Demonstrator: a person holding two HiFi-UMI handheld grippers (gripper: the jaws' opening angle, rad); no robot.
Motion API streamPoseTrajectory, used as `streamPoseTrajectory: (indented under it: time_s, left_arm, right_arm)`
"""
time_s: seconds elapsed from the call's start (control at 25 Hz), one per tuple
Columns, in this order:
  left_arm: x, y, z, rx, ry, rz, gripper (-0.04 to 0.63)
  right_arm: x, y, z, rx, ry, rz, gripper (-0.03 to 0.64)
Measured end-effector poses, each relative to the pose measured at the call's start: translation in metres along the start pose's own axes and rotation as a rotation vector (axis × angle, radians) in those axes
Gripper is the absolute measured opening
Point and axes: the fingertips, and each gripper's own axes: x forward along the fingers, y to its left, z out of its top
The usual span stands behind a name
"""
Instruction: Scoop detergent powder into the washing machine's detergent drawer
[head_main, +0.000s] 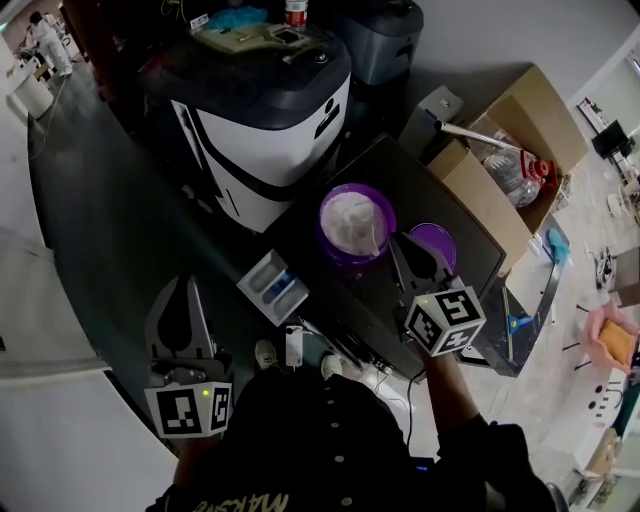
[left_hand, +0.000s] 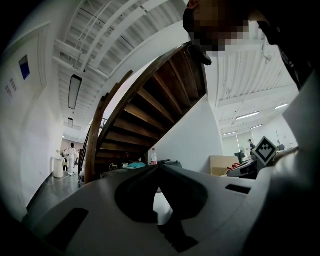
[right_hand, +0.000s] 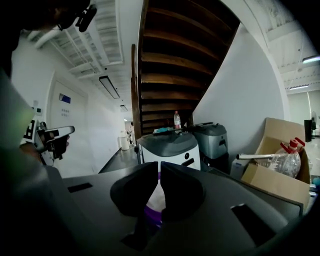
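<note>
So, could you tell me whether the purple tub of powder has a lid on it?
No, the purple tub stands open, with white powder showing inside it.

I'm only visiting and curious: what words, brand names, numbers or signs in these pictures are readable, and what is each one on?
Nothing reads clearly enough to quote.
Yellow lettering on the person's dark shirt: upside down and cut off, unreadable.
Blue wall sign: too small.
Red label on the clear bottle: too blurred.
Black mark on the white machine: a symbol, no letters.
Square markers on the white cubes: patterns, no words.
</note>
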Motion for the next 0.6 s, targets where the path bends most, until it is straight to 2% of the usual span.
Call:
streamPoseTrajectory:
  time_s: [0.12,0.24,0.6]
  left_arm:
    - [0.001,-0.002,0.003,0.003,-0.009,-0.007,0.015]
    - [0.002,-0.003,0.006,0.005,-0.016,-0.012,0.015]
    - [-0.007,0.007,0.017,0.022,-0.032,0.019,0.015]
  right_arm:
    - [-0.007,0.014,0.022,-0.01,-0.081,0.044,0.037]
    - [-0.01,0.023,0.038,-0.026,-0.118,0.063,0.034]
    - [-0.023,0.046,0.076,-0.042,-0.245,0.05,0.031]
